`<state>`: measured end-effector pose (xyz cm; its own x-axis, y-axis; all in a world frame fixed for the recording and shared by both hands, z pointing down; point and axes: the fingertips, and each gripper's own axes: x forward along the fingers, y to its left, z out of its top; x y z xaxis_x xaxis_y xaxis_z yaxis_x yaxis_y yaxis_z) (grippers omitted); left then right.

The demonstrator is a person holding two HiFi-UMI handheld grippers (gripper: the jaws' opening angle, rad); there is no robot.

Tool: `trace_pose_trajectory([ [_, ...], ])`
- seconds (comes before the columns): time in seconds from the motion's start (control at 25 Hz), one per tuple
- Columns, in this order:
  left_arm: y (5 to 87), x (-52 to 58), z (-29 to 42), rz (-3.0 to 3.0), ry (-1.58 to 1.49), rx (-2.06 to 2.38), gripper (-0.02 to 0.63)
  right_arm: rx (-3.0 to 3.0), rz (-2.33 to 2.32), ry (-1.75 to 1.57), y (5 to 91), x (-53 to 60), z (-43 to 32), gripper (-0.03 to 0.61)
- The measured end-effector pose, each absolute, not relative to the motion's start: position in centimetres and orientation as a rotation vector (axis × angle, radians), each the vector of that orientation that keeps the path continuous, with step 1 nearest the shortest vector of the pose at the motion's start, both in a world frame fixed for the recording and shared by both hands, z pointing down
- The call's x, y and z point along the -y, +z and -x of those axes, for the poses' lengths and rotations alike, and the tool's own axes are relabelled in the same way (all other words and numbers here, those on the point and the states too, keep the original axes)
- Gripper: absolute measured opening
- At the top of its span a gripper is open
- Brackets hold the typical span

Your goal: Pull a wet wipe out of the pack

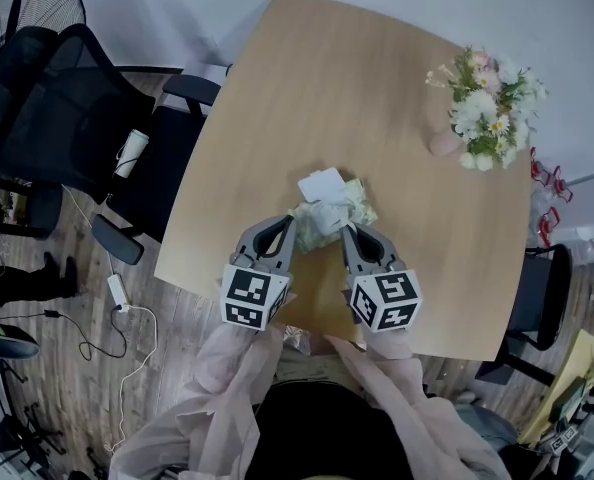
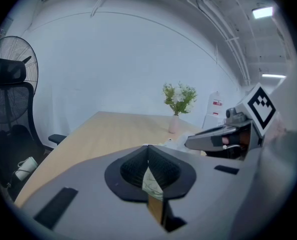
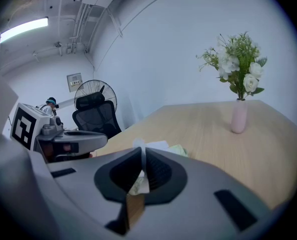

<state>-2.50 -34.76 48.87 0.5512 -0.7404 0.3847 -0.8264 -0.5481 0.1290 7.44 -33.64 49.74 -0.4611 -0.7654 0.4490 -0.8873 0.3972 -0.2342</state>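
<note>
Pack (image 1: 351, 204) sits on table (image 1: 307, 78), near the edge closest to the person (image 1: 317, 423), roughly mid-width. Its white lid flap (image 1: 322, 182) stands open on the pack's far side. We see a white wipe (image 1: 324, 218) bunched up out of the pack's top opening.

L gripper (image 1: 295, 225): at the pack's left end, jaws closed together w/ a strip of green-patterned film pinched low between them. We read that as the pack's edge, though the left gripper view is dim there.

R gripper (image 1: 345, 230): at the pack's near-right side, jaws all but together, thin white wipe sheet clamped between them and sticking up above.

Both grippers lie side by side on the person's side of the pack, tips on it.

Vase of flowers (image 1: 482, 108): on the table, well apart from the pack, far right. Office chair (image 1: 62, 108) and fan (image 1: 27, 3): off the table, well left of the pack.
</note>
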Motion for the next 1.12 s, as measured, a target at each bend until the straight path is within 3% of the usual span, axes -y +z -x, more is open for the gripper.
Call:
trace_pose_trajectory([
  [1.12,47.0,30.3,2.6,-2.561,0.402,1.269,0.011,2.419,-1.492,0.625,48.3,28.9,-6.5,0.015],
])
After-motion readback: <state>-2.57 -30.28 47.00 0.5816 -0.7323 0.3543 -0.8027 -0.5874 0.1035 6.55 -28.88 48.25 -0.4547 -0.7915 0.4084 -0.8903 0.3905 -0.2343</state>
